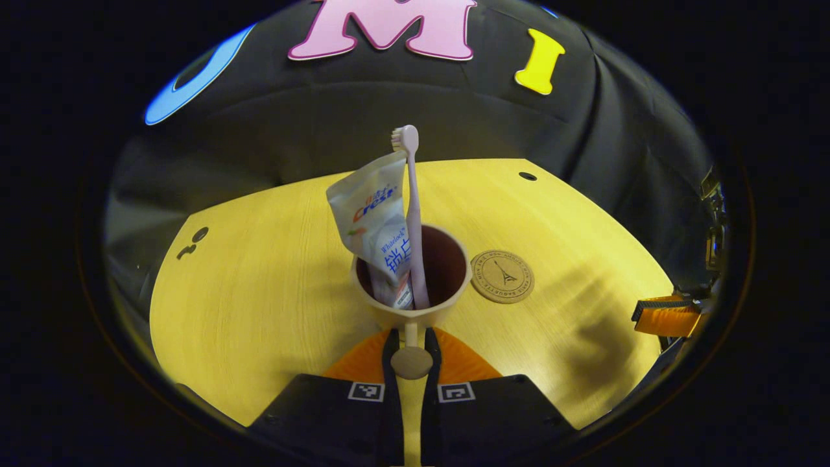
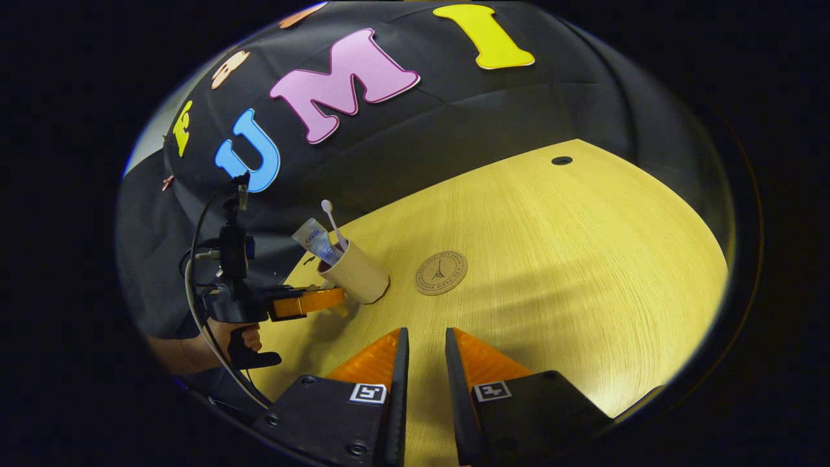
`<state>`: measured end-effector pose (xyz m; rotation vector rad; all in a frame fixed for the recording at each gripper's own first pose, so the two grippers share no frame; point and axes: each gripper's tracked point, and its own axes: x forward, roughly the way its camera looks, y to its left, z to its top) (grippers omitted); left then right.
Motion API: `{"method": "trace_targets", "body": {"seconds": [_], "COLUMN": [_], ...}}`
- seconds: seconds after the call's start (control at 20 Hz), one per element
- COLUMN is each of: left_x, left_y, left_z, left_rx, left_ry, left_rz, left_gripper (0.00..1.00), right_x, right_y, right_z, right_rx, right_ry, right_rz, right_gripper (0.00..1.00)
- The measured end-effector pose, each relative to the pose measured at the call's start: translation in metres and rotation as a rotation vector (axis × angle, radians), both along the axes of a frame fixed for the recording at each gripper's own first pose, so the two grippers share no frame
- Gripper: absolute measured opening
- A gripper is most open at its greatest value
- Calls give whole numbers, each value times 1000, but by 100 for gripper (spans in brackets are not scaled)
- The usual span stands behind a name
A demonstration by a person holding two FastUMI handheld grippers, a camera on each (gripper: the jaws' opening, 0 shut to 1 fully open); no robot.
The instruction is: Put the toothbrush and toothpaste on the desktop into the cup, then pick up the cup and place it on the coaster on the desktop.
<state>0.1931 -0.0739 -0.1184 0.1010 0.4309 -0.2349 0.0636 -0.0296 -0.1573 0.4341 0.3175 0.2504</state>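
Note:
A beige cup [image 1: 425, 316] holds a white toothpaste tube [image 1: 376, 227] and a pale pink toothbrush [image 1: 412, 194], both standing upright. My left gripper [image 1: 412, 337] is shut on the cup's handle, whose round end sticks out between the fingers. The round cork coaster [image 1: 502, 277] lies on the desktop just right of the cup. In the right gripper view the cup [image 2: 356, 275] sits left of the coaster [image 2: 441, 273], with a hand holding the left gripper [image 2: 305, 303] at its handle. My right gripper [image 2: 423, 350] hovers open over the bare desktop, nothing between its fingers.
The yellow wooden desktop [image 1: 259, 292] has a small cable hole [image 1: 527, 176] at the back and dark marks [image 1: 193, 241] at its left edge. The black cloth wall stands behind it. The right gripper [image 1: 668, 316] shows at the desktop's far right edge.

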Motion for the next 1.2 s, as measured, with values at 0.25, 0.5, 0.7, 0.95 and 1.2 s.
{"method": "trace_targets", "body": {"seconds": [0.25,0.5,0.7,0.95,1.2], "left_x": [6,20,26,29,31], "left_y": [-33,-78,-101,-111,-116], "left_z": [15,21,18,12,10], "left_rx": [13,28,36,49,57], "left_ry": [-13,-13,-4,16,23], "left_rz": [-41,-97,-114,-114,-116], "left_gripper": [15,15,10,15,15], "right_x": [-2,-7,-11,-11,-11], "right_y": [-19,-50,-70,-76,-76], "right_z": [4,7,6,4,2], "right_rx": [10,14,25,36,40], "right_ry": [2,0,2,1,3], "right_rz": [-19,-57,-89,-97,-89], "right_gripper": [34,34,34,34,34]}}
